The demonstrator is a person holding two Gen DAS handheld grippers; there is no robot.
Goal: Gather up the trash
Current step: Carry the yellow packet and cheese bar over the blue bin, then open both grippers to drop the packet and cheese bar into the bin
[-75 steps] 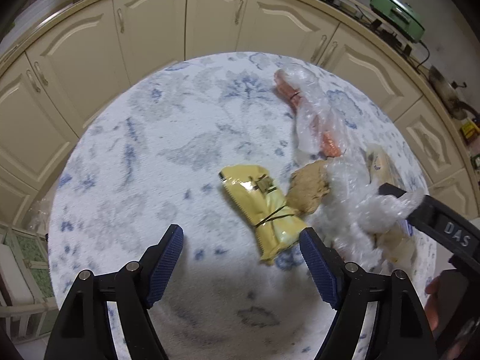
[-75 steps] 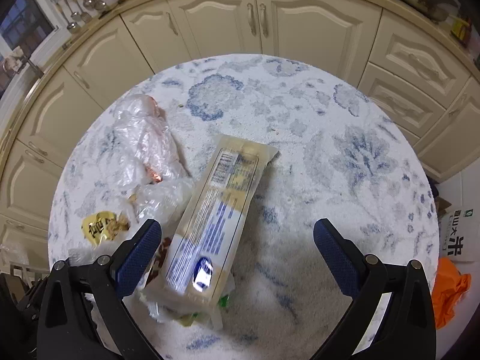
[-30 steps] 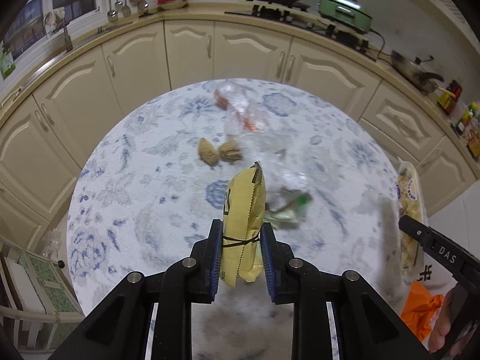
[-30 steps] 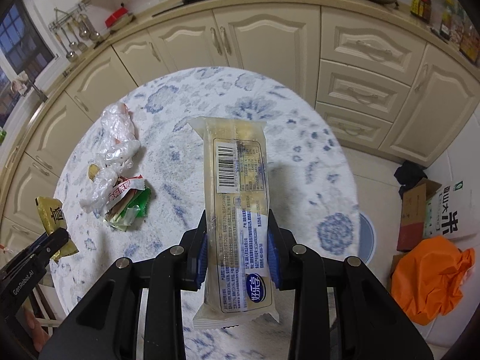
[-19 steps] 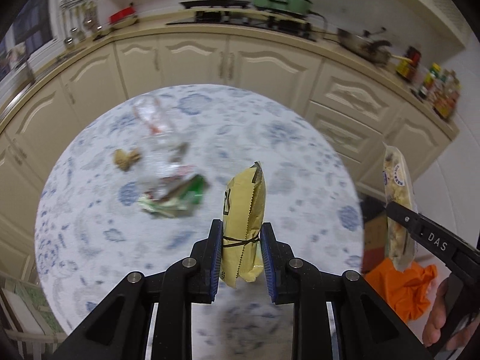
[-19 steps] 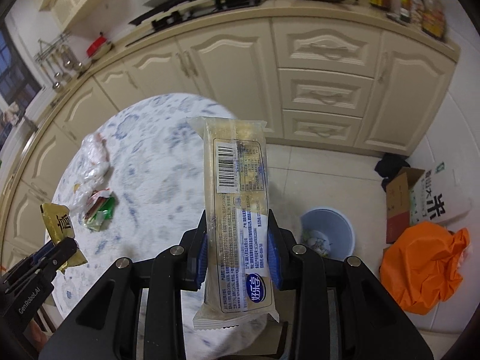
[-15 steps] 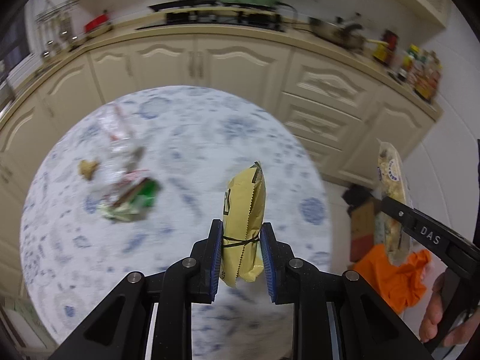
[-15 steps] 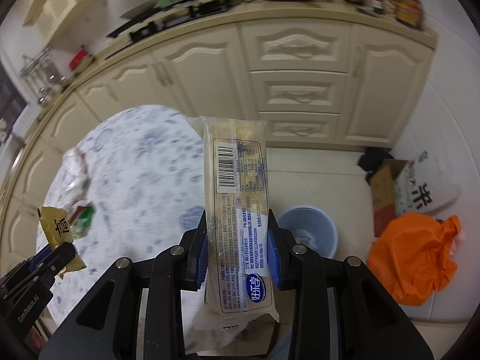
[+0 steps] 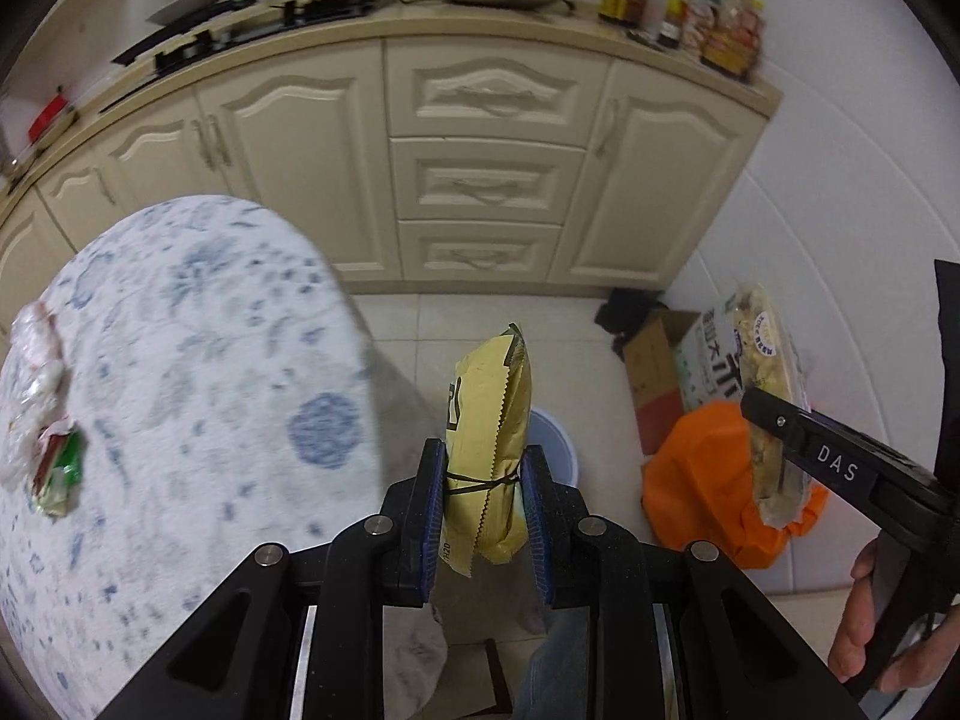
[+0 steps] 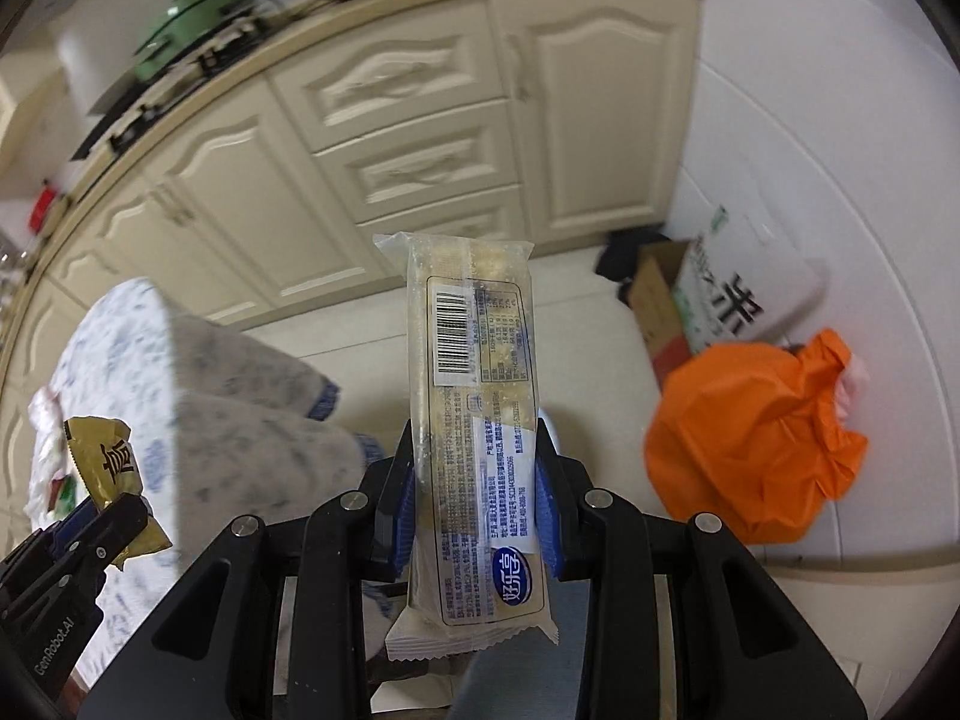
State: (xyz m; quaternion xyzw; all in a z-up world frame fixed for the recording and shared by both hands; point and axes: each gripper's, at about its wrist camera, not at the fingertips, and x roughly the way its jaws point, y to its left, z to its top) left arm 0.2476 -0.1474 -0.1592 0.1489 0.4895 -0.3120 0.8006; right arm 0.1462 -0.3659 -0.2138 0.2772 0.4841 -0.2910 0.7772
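Left of the left gripper's fingers lies the round surface under a white, blue-flowered cloth, with crumpled clear plastic and a green wrapper on it; those fingers pinch a yellow crinkled snack bag upright, a pale blue bin just beyond; the right gripper's fingers clamp a long clear biscuit packet; right of them sits an orange plastic bag.
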